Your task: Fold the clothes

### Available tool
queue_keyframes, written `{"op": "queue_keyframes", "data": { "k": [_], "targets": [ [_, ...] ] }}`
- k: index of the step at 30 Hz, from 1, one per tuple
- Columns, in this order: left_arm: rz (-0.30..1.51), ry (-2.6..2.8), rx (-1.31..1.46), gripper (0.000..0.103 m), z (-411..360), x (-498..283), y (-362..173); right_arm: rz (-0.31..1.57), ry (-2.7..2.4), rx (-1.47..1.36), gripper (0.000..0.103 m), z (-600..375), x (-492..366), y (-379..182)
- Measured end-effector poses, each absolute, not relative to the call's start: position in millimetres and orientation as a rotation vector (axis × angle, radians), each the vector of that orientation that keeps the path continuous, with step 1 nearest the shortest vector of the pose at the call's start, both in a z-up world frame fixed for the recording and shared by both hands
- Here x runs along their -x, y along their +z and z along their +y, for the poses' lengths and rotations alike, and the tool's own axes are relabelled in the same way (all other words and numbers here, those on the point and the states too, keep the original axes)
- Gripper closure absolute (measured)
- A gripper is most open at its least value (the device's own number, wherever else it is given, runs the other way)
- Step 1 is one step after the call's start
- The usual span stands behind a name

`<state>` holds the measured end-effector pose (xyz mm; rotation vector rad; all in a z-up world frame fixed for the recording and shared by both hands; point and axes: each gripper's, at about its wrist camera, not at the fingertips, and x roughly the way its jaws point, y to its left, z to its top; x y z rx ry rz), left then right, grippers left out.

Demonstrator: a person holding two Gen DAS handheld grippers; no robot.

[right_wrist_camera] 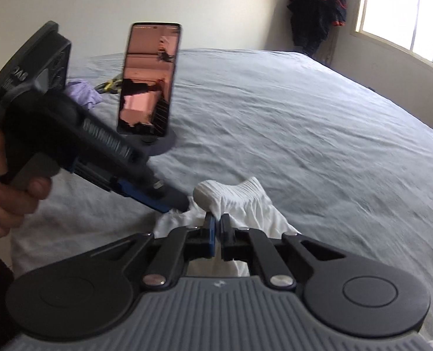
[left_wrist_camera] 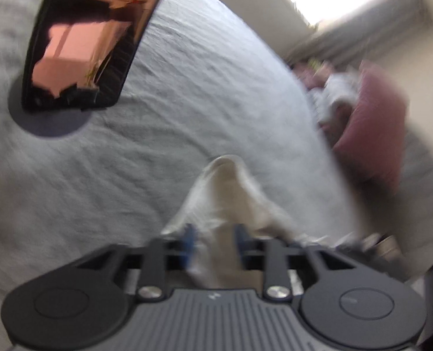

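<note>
Right now both tools grip one white garment (right_wrist_camera: 239, 201), bunched above the near edge of the bed (right_wrist_camera: 304, 122). Right tool (right_wrist_camera: 217, 222) is pinched nearly shut on a fold; left tool (left_wrist_camera: 215, 231) holds cloth between narrowly parted fingers. Risks: the thin pinch slips, or both grips sit too close on the bunch so it won't spread flat. A swing toward the phone on its stand (right_wrist_camera: 149, 79) could knock it over.

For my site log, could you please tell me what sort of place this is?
Most likely a home bedroom: a wide bed under a wrinkled pale grey sheet, dark clothes hanging in the corner, and a bright window.
</note>
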<state>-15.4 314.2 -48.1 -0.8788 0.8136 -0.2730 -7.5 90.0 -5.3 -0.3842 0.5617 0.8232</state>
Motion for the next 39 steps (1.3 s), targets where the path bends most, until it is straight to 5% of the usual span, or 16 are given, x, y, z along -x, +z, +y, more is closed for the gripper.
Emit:
{"op": "queue_keyframes", "data": {
  "k": [4,9,10,11,14,23,32,39],
  "targets": [
    [0.759,-0.344,1.013,0.044,323,19,-50,0.573,0.828,0.382,0.1,101,7,-6],
    [0.79,-0.325,0.986,0.047,309,17,-53,0.584,0.851,0.349,0.1,107,10,-6],
    [0.793,-0.307,0.988,0.055,306,16,-54,0.585,0.856,0.348,0.101,108,10,-7],
    [0.797,-0.288,0.99,0.075,302,15,-56,0.586,0.86,0.348,0.101,109,10,-8],
    [0.794,-0.223,0.974,0.098,294,14,-57,0.597,0.852,0.366,0.101,112,12,-14],
    [0.799,-0.129,0.894,0.097,293,14,-50,0.683,0.779,0.45,0.074,62,21,-31],
    [0.83,-0.08,0.849,0.097,296,13,-50,0.77,0.681,0.417,0.073,-18,21,-22],
    [0.837,-0.066,0.834,0.097,299,17,-53,0.753,0.522,0.424,0.059,-69,15,-13]
  ]
}}
